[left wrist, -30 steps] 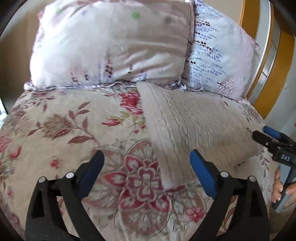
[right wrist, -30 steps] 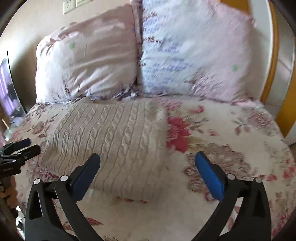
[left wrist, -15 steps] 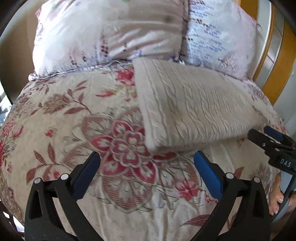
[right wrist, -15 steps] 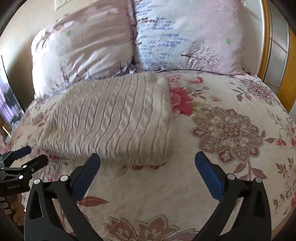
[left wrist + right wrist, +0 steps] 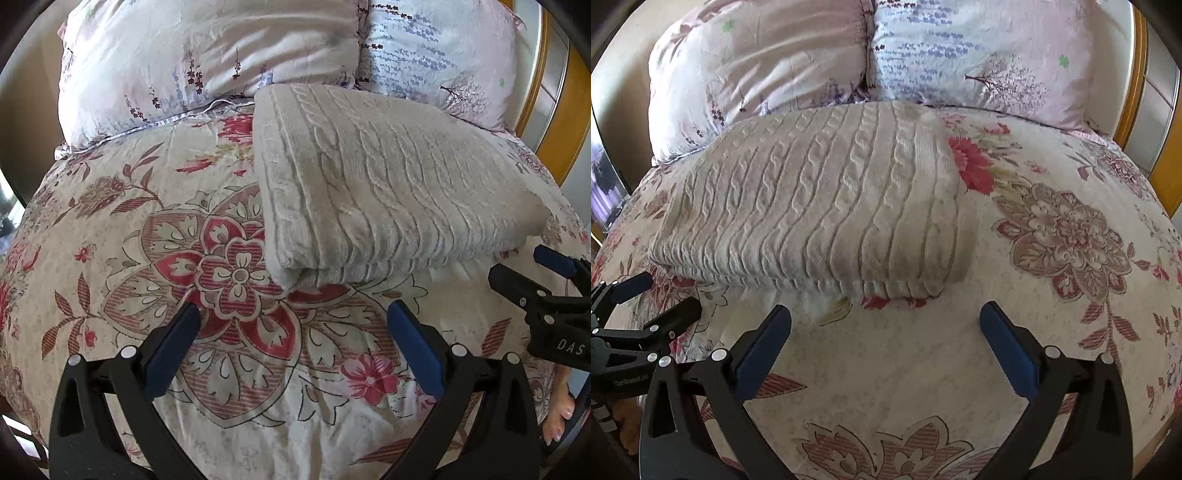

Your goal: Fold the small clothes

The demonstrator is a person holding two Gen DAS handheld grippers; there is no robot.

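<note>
Floral bedding fills both views, with a cream cable-knit sweater (image 5: 388,184) folded into a thick rectangle on the bedspread (image 5: 129,229). The sweater's far edge lies just below the seam where two pillows, a pink pillow (image 5: 207,55) and a white pillow (image 5: 436,48), meet; its near, rolled edge faces the cameras. Seen from the right wrist, the sweater (image 5: 820,199) sits left of centre, its layered hem along the near edge, and the bedspread (image 5: 1052,229) runs bare to its right.

Just short of the sweater's near edge, the left gripper (image 5: 293,325) hangs with its jaws spread wide and nothing between them. So does the right gripper (image 5: 884,325), likewise wide apart and empty, hovering over the bedspread near the sweater's near edge. Each gripper shows at the margin of the other's view, beside the sweater's near corners, clear of the cloth.

By the look of it the folding of this piece is finished or nearly so: the sides are tucked under, the bundle compact, no sleeve trailing. What remains, at a guess, is a last tidy or a move aside; that would call for both grippers to close on the near corners together, gripping all layers so the fold does not slide open.
</note>
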